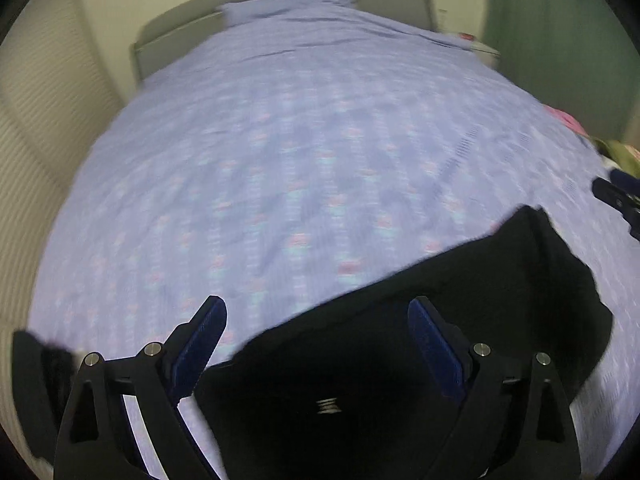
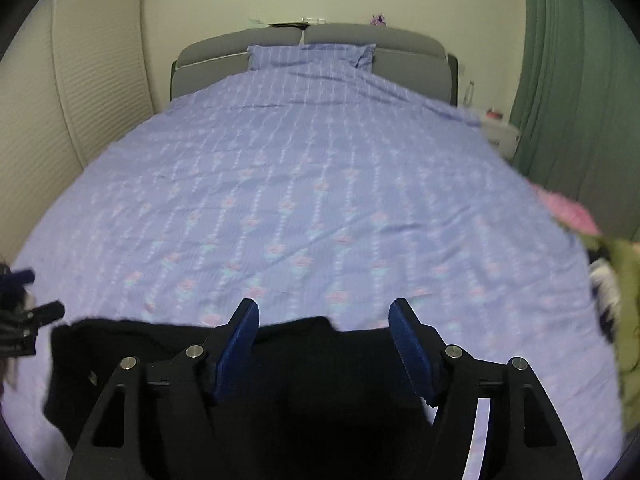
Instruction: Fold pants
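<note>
Here the black pants (image 2: pixel 280 368) lie folded in a flat, dark slab at the near edge of the bed (image 2: pixel 320 200), both grippers, left (image 1: pixel 318 320) and right (image 2: pixel 324 320), above them, fingers spread wide, holding nothing.

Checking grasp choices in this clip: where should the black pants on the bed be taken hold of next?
Likely the far edge of the black pants, one corner per tool, coming from above. That edge lies flat and exposed on the bedspread, clear of both open tools.
</note>
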A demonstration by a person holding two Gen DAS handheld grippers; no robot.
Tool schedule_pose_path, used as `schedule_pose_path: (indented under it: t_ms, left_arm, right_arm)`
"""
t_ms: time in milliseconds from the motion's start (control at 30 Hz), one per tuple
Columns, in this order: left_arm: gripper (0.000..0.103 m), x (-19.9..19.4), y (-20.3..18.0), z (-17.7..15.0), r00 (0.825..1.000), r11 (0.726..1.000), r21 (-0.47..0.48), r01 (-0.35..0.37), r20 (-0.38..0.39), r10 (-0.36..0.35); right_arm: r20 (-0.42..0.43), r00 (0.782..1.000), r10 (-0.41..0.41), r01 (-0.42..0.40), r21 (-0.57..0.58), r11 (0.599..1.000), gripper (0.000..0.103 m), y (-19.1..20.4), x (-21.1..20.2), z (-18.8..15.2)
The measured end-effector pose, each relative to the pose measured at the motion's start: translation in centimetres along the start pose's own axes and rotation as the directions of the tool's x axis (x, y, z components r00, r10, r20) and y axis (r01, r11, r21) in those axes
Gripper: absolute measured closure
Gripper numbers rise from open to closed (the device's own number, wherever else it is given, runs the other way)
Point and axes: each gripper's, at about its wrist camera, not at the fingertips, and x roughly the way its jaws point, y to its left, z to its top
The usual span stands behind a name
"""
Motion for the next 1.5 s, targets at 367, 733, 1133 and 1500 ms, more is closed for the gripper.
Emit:
schedule_pose_path:
  t_ms: [367,733,1133,1500]
  left_arm:
    - [0.012,4.1,-8.4,-0.2,0.993,0.989,0.092,0.116,-0.047,-0.112]
    - [0.012,6.7,-7.1,-1.0,0.993,0.997,0.056,0.056,-0.103,-0.05]
    - [0.012,5.8,-4.7,-1.1,0.997,1.0,0.018,-0.005,-0.079,0.006]
    - [0.012,-1.5,2.8,-4.3,0.998,0.993,-0.109,0.054,0.03,-0.051]
  right_arm:
    - [-0.16,0.985,0.072,-0.072,0.008,0.997,0.035,-6.7,3.1,-4.7]
    - [-0.33,0.932,0.149,-0.24,-0.253,0.937,0.04,0.5,7.8,-8.3]
    - [-0.191,0.98,-0.058,0.02,-0.197,0.98,0.085,-4.4,8.6,-2.5]
    - [-0.038,0.999,0.008,-0.017,-0.242,0.97,0.048,6.3,-0.6,-2.2]
